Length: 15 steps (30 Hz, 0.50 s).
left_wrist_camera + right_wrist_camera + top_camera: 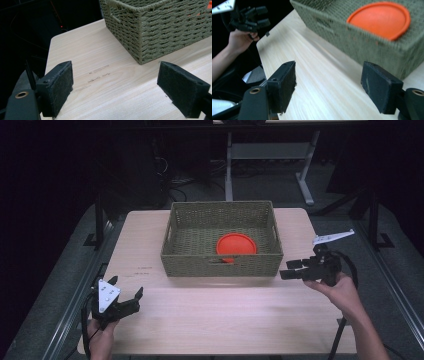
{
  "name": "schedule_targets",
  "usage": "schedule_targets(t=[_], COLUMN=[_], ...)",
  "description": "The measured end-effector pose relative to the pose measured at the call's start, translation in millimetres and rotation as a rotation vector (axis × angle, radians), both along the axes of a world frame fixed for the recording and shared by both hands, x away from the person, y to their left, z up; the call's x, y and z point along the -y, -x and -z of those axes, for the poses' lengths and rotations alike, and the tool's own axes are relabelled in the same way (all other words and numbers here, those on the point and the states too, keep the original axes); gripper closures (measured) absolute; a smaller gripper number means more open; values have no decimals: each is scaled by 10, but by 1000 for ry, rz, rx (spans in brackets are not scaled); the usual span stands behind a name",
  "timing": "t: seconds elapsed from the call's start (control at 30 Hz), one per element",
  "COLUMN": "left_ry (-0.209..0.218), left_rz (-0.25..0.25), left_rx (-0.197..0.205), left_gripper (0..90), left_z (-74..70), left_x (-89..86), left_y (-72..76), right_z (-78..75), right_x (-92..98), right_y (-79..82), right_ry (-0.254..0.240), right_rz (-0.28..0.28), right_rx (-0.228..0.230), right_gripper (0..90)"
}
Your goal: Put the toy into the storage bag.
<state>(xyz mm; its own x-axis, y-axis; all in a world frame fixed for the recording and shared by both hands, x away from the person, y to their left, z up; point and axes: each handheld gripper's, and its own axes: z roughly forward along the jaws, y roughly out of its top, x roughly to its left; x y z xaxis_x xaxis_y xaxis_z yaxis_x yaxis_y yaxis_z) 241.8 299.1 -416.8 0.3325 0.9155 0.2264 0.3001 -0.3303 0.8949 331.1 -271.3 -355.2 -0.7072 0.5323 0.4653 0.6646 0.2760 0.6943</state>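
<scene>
Sitting inside the woven basket [222, 236] at mid-table, the orange plate [236, 245] lies flat near the front wall. Right gripper [290, 269] hovers just right of the basket's front corner, jaws wide apart, nothing between them. Left gripper [127, 293] sits near the table's [220, 315] front-left edge, well apart from the basket, jaws also wide, holding nothing.

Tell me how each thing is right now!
Basket: upright on the table, open top.
Plate: lying inside the basket, near its front wall.
Left gripper: jaws open, holding nothing.
Right gripper: jaws open, holding nothing, beside the basket.
</scene>
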Motion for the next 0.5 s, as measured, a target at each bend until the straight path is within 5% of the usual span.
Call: schedule_targets(t=[0.27,0.5], left_ry=[-2,-13], left_rz=[9,19], left_rx=[-1,-3], left_gripper=[127,127], left_z=[7,16], left_x=[16,43], left_y=[-7,-23], right_z=[265,527], right_x=[61,81], right_y=[236,565], right_ry=[20,-21], right_rz=[-18,8], right_rx=[5,58], right_gripper=[260,228])
